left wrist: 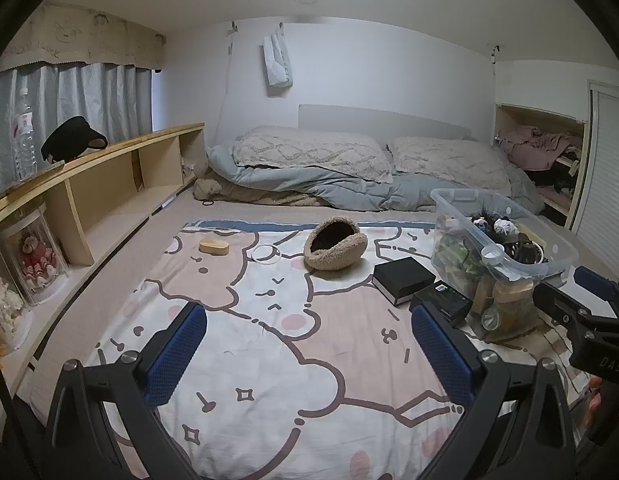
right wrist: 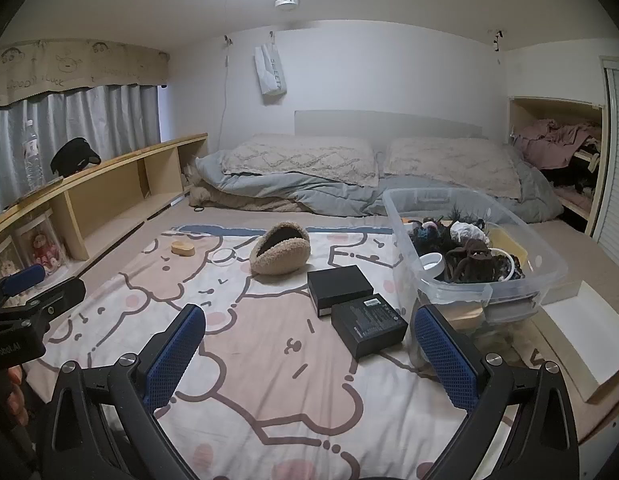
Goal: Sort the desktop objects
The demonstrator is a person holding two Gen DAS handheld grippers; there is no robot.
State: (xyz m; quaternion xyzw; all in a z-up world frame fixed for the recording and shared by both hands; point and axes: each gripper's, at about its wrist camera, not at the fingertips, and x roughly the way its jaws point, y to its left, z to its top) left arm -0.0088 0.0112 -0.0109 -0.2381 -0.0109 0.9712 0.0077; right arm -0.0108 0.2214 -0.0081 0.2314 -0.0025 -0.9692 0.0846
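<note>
On a cartoon-print sheet [left wrist: 269, 344] lie a fluffy beige pouch [left wrist: 335, 249], a small wooden box [left wrist: 214, 246], a white ring [left wrist: 265, 254] and two black boxes [left wrist: 403, 280] [left wrist: 441, 302]. A clear plastic bin [left wrist: 505, 236] full of small items stands at the right. My left gripper [left wrist: 309, 344] hovers open over the sheet, nothing between its blue pads. My right gripper [right wrist: 309, 340] is open too, with the nearer black box [right wrist: 368, 325] just ahead between its fingers, untouched. In the right wrist view the pouch [right wrist: 280, 253], wooden box [right wrist: 183, 248] and bin [right wrist: 481, 240] also show.
A long wooden shelf [left wrist: 109, 176] runs along the left with a water bottle [left wrist: 24, 136], a black cap [left wrist: 73, 142] and boxed dolls [left wrist: 33, 256]. Pillows and a folded blue duvet [left wrist: 329, 176] lie at the back. A cupboard niche with clothes [left wrist: 541, 152] is at the right.
</note>
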